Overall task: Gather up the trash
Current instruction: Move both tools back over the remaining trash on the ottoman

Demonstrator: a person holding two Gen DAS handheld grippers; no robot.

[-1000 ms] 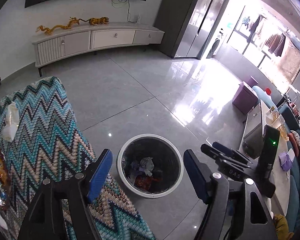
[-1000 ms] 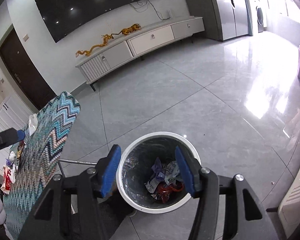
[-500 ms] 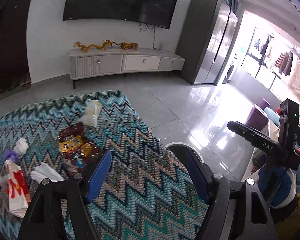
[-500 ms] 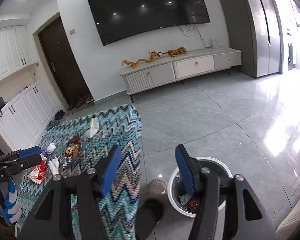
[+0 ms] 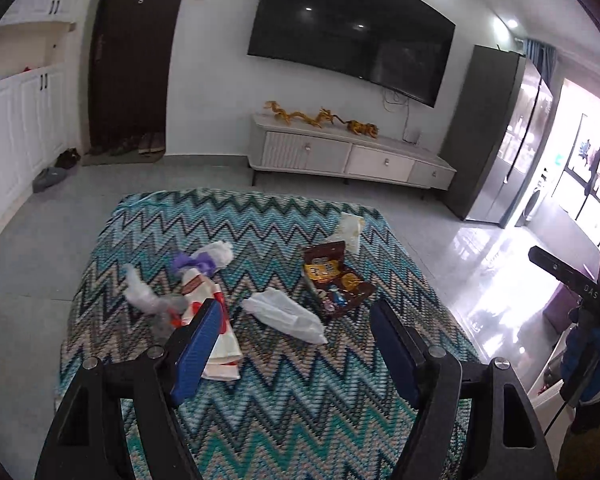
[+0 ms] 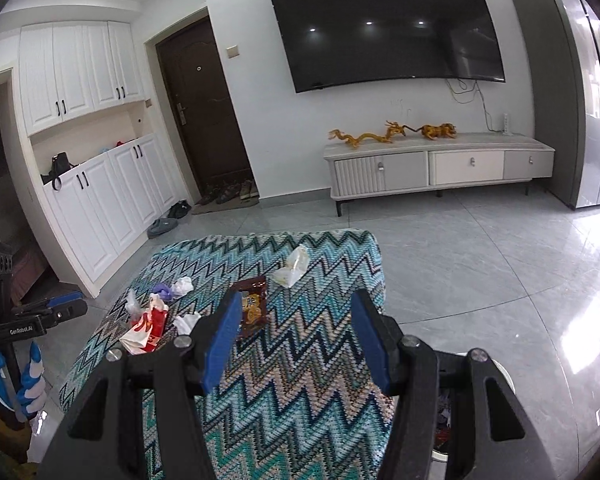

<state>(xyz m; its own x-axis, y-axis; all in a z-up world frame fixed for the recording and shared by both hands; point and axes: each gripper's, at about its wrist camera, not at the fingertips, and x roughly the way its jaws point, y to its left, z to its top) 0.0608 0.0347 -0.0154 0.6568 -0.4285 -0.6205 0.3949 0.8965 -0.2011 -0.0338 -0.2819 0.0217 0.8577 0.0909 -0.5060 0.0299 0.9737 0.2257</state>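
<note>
Trash lies on a zigzag-patterned table (image 5: 284, 392): a white tissue (image 5: 284, 314), a brown snack wrapper (image 5: 334, 276), a red-and-white paper bag (image 5: 216, 332), a purple-and-white wad (image 5: 204, 260) and a pale bag (image 5: 350, 228). My left gripper (image 5: 296, 344) is open and empty above the table's near part. My right gripper (image 6: 296, 340) is open and empty over the table (image 6: 300, 412), with the wrapper (image 6: 254, 308) between its fingers in view. The white bin's rim (image 6: 500, 368) shows behind the right finger.
A white TV cabinet (image 6: 436, 168) with gold dragon figures stands under a wall TV (image 6: 384, 28). A dark door (image 6: 204, 108), white cupboards (image 6: 96, 184), shoes and a tall grey fridge (image 6: 560, 92) line the room. Grey tiled floor (image 6: 480, 256) lies right of the table.
Both grippers have swung up and left from the bin to the table with trash. Both stayed open and empty.
</note>
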